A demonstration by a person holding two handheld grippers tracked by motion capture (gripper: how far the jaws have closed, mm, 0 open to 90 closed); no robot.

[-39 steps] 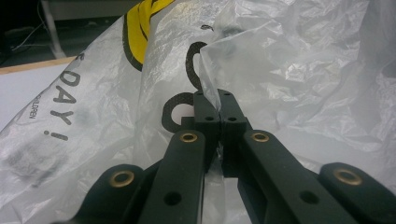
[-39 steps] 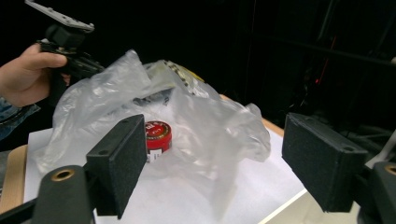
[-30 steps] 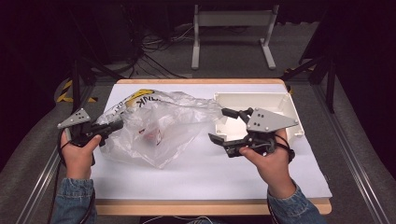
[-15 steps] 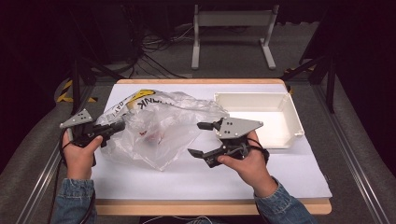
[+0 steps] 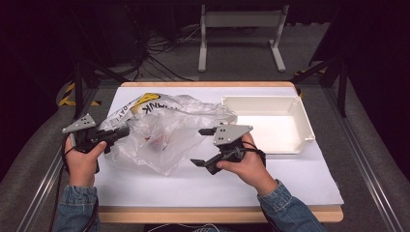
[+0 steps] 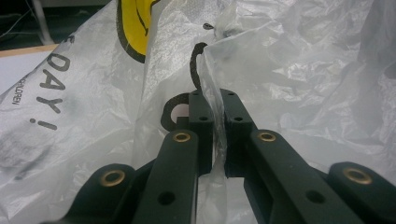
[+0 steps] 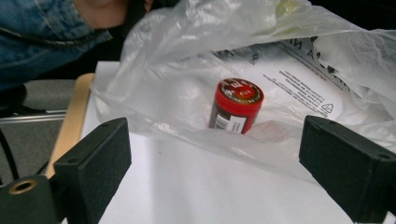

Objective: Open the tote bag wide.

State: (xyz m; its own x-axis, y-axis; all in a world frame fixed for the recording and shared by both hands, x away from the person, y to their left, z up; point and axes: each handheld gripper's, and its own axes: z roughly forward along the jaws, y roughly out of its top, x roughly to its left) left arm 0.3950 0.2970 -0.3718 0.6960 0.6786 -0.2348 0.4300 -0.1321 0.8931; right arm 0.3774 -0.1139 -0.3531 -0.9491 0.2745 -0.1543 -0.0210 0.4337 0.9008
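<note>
A crumpled clear plastic bag with yellow and black print lies on the white table top. My left gripper is at the bag's left side. In the left gripper view it is shut on a fold of the bag. My right gripper is at the bag's right side and points left at its mouth. Its jaws have just been opening and now stand wide, with nothing pressed between them. Inside the bag stands a small jar with a red lid, seen as a red spot through the plastic.
An empty white tray sits at the back right of the table, right of the bag. The white table sheet lies bare along the front. A denim sleeve and the table's wooden edge lie beyond the bag.
My right gripper has moved left and down from beside the tray to the bag's mouth, and its jaws stand wider. The left gripper has held still on the bag.
</note>
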